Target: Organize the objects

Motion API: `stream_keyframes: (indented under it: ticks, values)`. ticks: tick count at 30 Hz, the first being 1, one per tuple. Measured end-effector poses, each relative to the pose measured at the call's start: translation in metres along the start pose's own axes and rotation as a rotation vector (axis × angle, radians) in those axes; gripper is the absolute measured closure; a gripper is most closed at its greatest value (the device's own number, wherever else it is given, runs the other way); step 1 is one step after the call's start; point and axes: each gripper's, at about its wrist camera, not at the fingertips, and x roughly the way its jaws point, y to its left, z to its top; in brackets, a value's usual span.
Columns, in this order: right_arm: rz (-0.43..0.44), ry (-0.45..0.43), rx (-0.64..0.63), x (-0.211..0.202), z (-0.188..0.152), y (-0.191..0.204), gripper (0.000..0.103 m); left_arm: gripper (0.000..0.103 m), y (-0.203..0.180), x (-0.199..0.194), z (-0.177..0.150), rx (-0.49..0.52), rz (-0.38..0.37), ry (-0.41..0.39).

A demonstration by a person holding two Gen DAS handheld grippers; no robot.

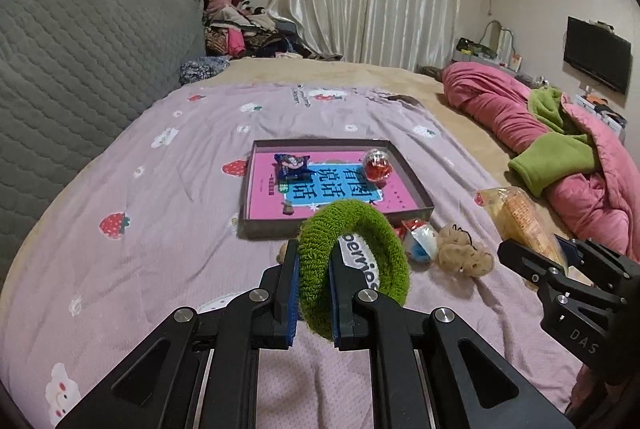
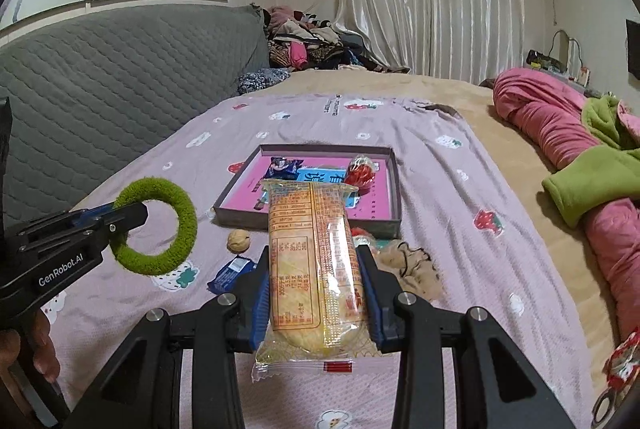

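My left gripper (image 1: 315,257) is shut on a fuzzy green ring (image 1: 372,237) and holds it above the bed; it also shows in the right wrist view (image 2: 158,225). My right gripper (image 2: 316,261) is shut on a yellow cracker packet (image 2: 312,261), also seen in the left wrist view (image 1: 520,217). A grey shallow box (image 1: 412,177) with a pink book inside holds a blue snack packet (image 1: 292,165) and a red sweet in clear wrap (image 1: 377,165). It lies just ahead of both grippers.
On the purple sheet near the box lie a walnut (image 2: 239,240), a small blue packet (image 2: 232,273), a brown plush toy (image 1: 464,253) and a red-white-blue wrapped item (image 1: 418,241). A pink and green quilt (image 1: 560,157) lies to the right. A grey padded headboard (image 1: 80,69) stands left.
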Motion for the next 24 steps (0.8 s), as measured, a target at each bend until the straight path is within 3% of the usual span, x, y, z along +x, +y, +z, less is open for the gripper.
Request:
stream_keyframes:
  ticks: [12,24]
  values:
    - [-0.034,-0.057,-0.016,0.0,0.042,-0.014,0.064,0.091,0.0,0.007,0.038,0.019,0.001,-0.024]
    - [-0.05,-0.099,-0.028,0.019,0.098,-0.02,0.064,0.091,0.008,0.038,0.084,0.027,0.016,-0.027]
